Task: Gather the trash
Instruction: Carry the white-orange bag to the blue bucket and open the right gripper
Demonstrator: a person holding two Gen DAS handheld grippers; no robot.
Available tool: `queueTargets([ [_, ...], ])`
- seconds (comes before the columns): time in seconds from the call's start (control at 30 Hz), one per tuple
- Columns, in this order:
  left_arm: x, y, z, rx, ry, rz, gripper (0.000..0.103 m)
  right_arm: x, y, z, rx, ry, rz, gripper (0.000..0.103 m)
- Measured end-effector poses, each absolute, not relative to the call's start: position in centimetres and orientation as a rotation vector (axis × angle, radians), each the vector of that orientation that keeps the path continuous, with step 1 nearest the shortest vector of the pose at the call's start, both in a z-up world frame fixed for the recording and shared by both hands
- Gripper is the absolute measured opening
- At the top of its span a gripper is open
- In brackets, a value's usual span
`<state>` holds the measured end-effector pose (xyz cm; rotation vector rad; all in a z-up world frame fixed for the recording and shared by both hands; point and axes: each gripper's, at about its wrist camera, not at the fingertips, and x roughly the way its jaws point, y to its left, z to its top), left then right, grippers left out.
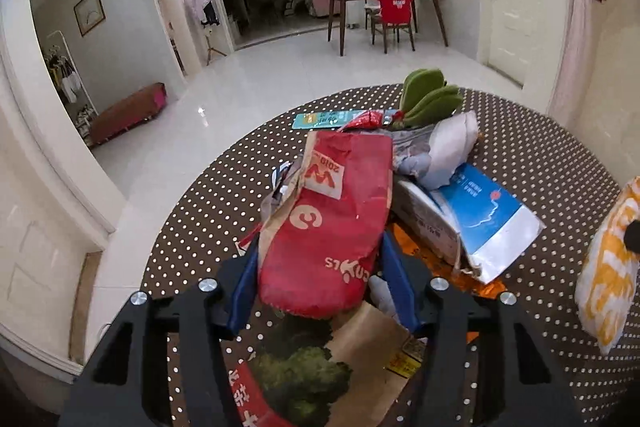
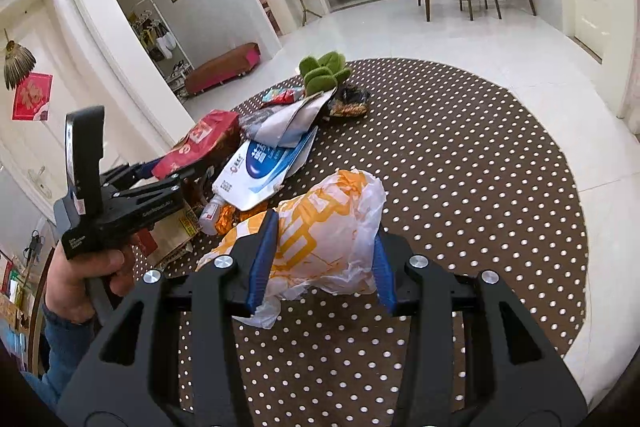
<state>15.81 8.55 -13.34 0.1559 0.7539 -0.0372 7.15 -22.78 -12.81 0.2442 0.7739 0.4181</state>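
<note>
The left gripper [image 1: 320,291] clamps a light, crushable red bag [image 1: 332,223]; the right gripper [image 2: 320,267] pinches a soft, slippery plastic bag [image 2: 324,235] mid-body, the remaining litter lying at eleven o'clock.

Round dotted brown rug [image 2: 460,147] on floor; wrapper pile [image 2: 276,139], green slippers [image 2: 324,69].

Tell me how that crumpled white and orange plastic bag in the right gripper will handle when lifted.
The crumpled white and orange plastic bag is thin film, so it will probably sag and flop. It looks puffed and light. A loose tail hangs below the right gripper, whose pads squeeze its sides; it might slip unless the grip stays firm.
</note>
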Motion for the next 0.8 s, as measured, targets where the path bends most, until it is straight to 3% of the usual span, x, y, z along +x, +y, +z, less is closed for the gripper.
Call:
queueTargets([
  [0.27,12.7,9.0,-9.5,0.048,0.602,-0.026,0.056,6.8,-26.6,-11.0,0.294,0.700,0.368,0.043],
  [0.5,10.1,3.3,-5.3,0.000,0.480,-0.167,0.056,6.2,-34.4,-9.5,0.354,0.615,0.217,0.043],
  [0.67,9.2,-3.6,-5.6,-0.012,0.484,-0.330,0.056,5.8,-43.0,-12.7,0.412,0.647,-0.006,0.043],
  [0.8,9.8,-9.0,-7.1,-0.005,0.534,-0.438,0.056,6.4,-49.1,-18.6,0.447,0.757,-0.168,0.043],
])
